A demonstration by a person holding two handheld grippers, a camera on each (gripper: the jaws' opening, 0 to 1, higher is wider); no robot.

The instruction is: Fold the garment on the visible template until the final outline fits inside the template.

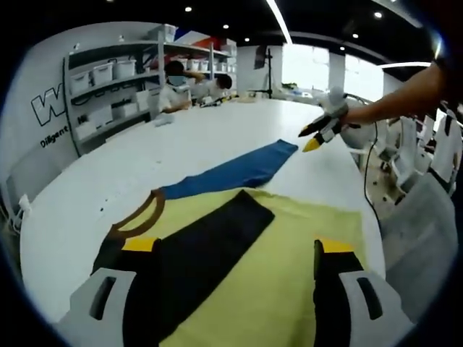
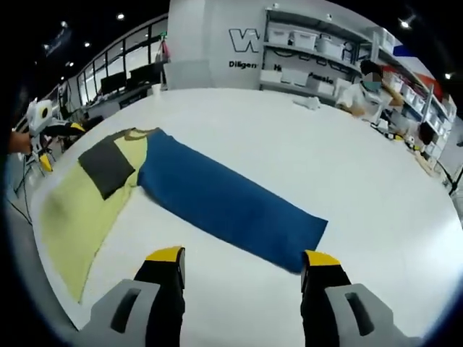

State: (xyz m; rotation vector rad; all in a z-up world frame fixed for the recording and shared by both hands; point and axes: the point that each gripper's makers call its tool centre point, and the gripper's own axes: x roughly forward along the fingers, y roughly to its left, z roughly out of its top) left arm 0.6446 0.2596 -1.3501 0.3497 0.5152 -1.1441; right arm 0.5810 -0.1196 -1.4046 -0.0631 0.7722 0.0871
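L claw [image 1: 242,254] wide, nothing in it, jaws over the yellow body of the garment [image 1: 289,289] w/ its black patch [image 1: 210,242]. R claw [image 2: 243,260] wide too, empty, above bare white table [image 2: 347,166] just short of the blue sleeve [image 2: 224,202]. Garment lies flat, sleeve stretched out sideways.

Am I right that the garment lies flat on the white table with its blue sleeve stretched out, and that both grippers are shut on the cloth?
Not quite: both grippers are open and hold nothing. The right gripper view shows the right gripper open above the table, short of the garment's blue sleeve; the left gripper view shows the left gripper open over the garment.
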